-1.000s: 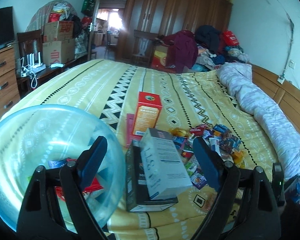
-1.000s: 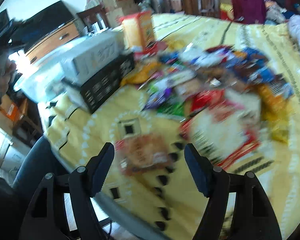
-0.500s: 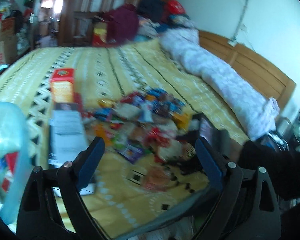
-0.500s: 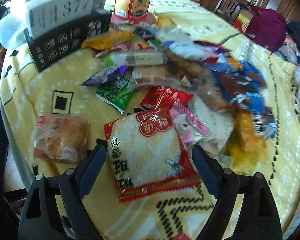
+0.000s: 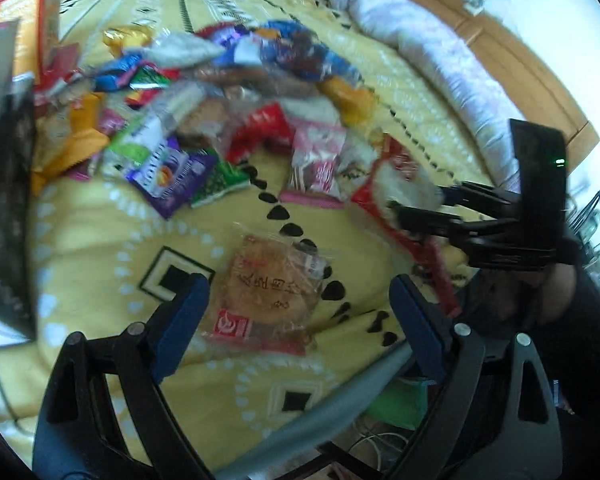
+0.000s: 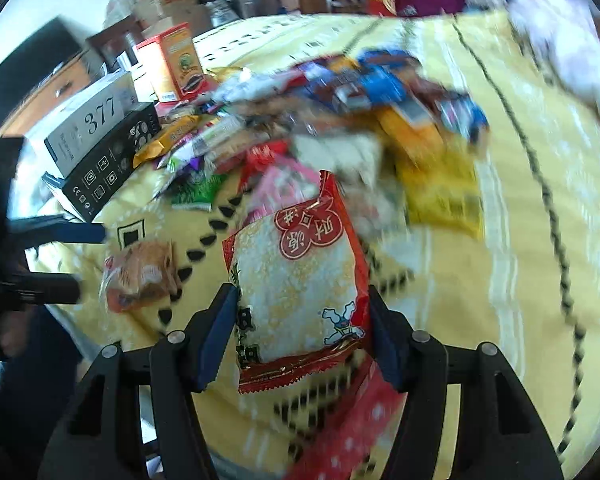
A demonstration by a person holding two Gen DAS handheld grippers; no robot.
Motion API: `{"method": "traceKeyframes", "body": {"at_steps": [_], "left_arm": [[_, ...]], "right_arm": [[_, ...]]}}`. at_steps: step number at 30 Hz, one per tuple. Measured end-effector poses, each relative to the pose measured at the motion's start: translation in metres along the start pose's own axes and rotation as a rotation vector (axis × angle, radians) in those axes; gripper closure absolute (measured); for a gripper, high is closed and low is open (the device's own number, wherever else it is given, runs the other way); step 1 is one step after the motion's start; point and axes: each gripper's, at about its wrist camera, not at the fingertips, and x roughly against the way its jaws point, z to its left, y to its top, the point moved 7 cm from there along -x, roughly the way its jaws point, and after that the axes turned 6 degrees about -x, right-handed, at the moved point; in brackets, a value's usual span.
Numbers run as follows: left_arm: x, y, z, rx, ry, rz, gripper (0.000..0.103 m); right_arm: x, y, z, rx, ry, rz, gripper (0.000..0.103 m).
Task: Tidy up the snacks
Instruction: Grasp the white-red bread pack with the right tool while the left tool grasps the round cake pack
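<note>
Red-edged rice-cracker bag (image 6: 300,280) (tilted) between closing right tongs (image 6: 302,340).

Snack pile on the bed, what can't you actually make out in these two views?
- Snack pile, both wrist views: motion blur smears most wrappers, so labels are unreadable.
- Red rice-cracker bag, right wrist view: the right tongs, closing around it, cover its sides; the lower print is blurred.
- Black box, left wrist view: cut off by the left edge.
- Round pastry packet: its print is too blurred to read.
</note>
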Motion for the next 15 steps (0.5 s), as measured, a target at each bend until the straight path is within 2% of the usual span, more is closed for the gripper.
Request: {"method": "traceKeyframes", "body": {"at_steps": [2,5,7,10,11,13,14,15], "left_arm": [[-0.012,-0.002,0.001,0.003,0.016,0.011,0.012],[-0.025,-0.006,0.002,0.005,0.029,0.018,0.012],[-0.031,-0.008,0.002,-0.010,0.052,0.022,0.012],[-0.033,-0.008,0.000,-0.032,0.071,0.011,0.012],[-0.034,-0.007,0.001,-0.031,0.076,0.011,0.016],[-0.035,-0.005,0.003,-0.037,0.113,0.014,0.031],[-0.035,-0.003,0.006,-0.039,0.131,0.017,0.042],[-0.035,-0.003,0.007,-0.036,0.126,0.018,0.046]], "right_arm": [[-0.001,-0.013,-0.005,-0.022,0.005,0.023,0.037],[-0.011,-0.024,-0.007,-0.023,-0.007,0.045,0.029],[-0.016,-0.025,-0.006,-0.020,-0.017,0.042,0.023],[-0.019,-0.022,-0.004,0.015,-0.051,0.038,0.019],[-0.020,-0.020,-0.004,0.014,-0.048,0.037,0.019],[-0.021,-0.018,-0.006,-0.007,-0.035,0.038,0.019],[-0.022,-0.017,-0.007,-0.016,-0.029,0.039,0.019],[-0.025,-0.017,-0.007,-0.026,-0.022,0.048,0.019]]}}
